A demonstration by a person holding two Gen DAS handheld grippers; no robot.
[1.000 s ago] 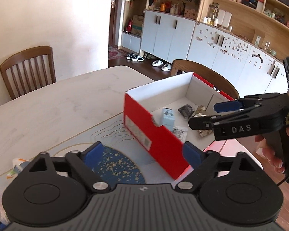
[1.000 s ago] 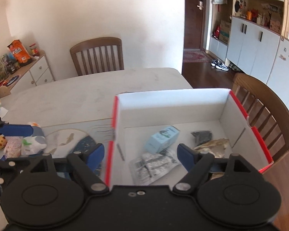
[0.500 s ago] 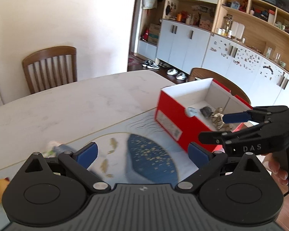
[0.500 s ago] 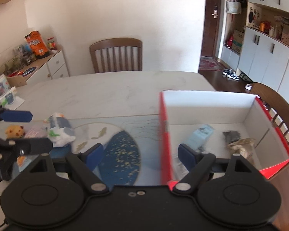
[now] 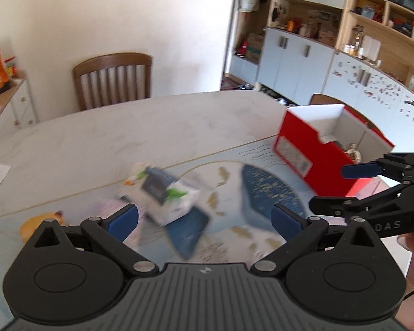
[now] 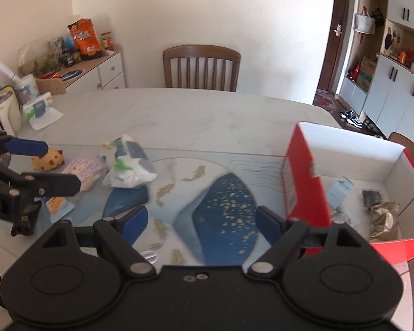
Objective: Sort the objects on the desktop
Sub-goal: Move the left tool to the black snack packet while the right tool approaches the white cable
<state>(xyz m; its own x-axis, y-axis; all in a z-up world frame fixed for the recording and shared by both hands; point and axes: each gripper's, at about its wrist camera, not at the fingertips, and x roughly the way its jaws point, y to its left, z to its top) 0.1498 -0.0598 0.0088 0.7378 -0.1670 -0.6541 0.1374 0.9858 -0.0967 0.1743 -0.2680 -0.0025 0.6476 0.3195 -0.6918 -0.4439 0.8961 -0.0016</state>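
Lying flat, tissue pack [image 6: 128,165], long axis toward far-left table [image 6: 207,110] corner.

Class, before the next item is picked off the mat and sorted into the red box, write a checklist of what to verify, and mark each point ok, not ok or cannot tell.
1. Left gripper empty, jaws opening: ok.
2. Right gripper empty, jaws apart: ok.
3. White tissue pack lies on the mat, nothing on top of it: ok.
4. Red box open on top, with room inside: ok.
5. Left wrist view sharp enough to aim: not ok, the pack is blurred.
6. Which item under the pack comes next: cannot tell.
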